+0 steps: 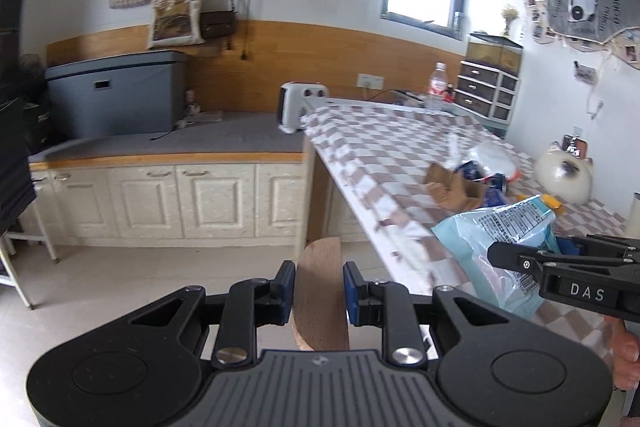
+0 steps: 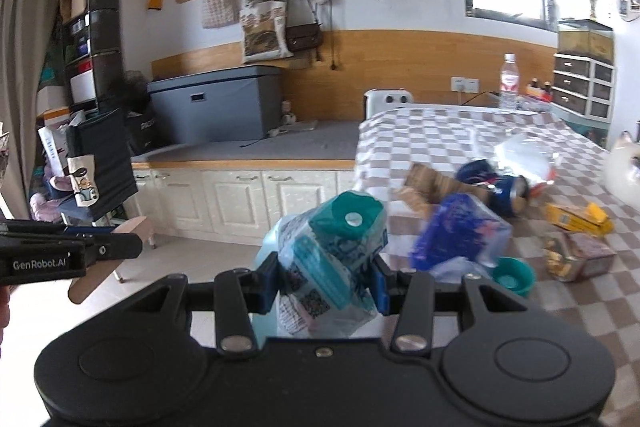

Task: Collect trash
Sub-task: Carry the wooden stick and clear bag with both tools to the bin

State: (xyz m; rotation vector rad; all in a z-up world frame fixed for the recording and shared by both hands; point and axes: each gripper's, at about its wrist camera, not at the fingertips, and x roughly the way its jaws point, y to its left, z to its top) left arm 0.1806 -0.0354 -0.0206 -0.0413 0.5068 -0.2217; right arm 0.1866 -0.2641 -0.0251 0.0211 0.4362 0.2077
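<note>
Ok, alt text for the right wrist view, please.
The right gripper is shut on a crumpled light-blue plastic package at the edge of a checkered table strewn with trash. The left gripper at far left holds a flat piece of cardboard.

Two black two-finger grippers are counted, the left gripper [image 1: 319,293] and the right gripper [image 2: 324,281]. One flat piece of brown cardboard [image 1: 320,291] and one crumpled light-blue plastic wrapper [image 2: 328,267] are seen. On the checked tablecloth [image 2: 440,135] one clear plastic water bottle [image 2: 509,81], one dented blue drink can [image 2: 512,193], one teal round lid [image 2: 514,281] and one yellow carton [image 2: 580,217] are counted
</note>
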